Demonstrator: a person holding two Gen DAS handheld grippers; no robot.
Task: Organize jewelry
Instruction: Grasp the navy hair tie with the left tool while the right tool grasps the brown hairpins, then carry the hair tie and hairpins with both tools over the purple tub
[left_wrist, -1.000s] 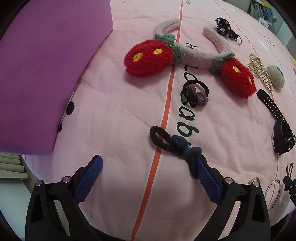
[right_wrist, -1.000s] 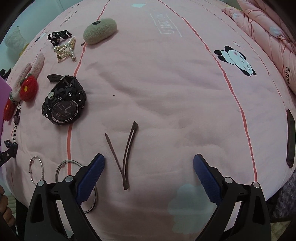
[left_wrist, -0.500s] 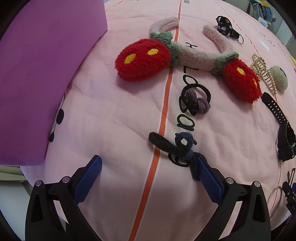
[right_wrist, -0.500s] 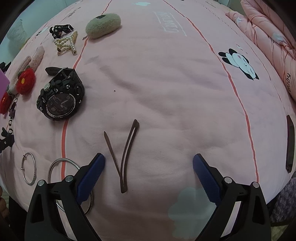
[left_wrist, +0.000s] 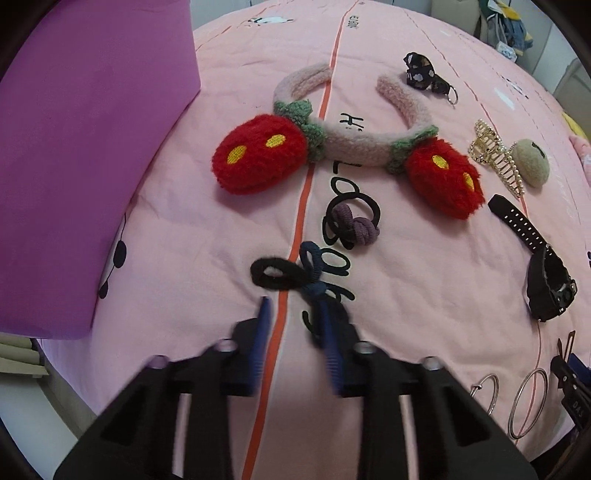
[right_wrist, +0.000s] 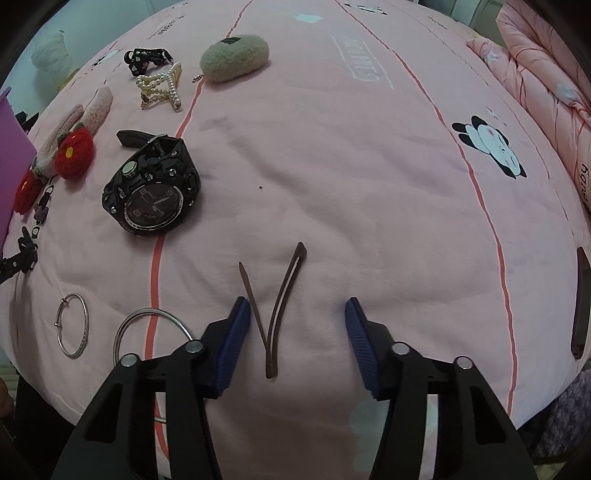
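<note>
On the pink bedspread, left gripper closes beside the black-and-navy hair tie, gripping nothing; right gripper closes around the brown hair clip, pads apart from it.

A black-and-navy knotted hair tie and an open brown V-shaped hair clip lie flat on the pink bedspread.

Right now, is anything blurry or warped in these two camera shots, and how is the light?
Left wrist view: the left gripper is smeared by motion blur as its jaws close by the dark hair tie; the bedspread stays sharp. Right wrist view: crisp throughout, the right gripper closing around the brown hair clip. Both bulge with fisheye distortion, dark corners, soft even light, faint shadows.
</note>
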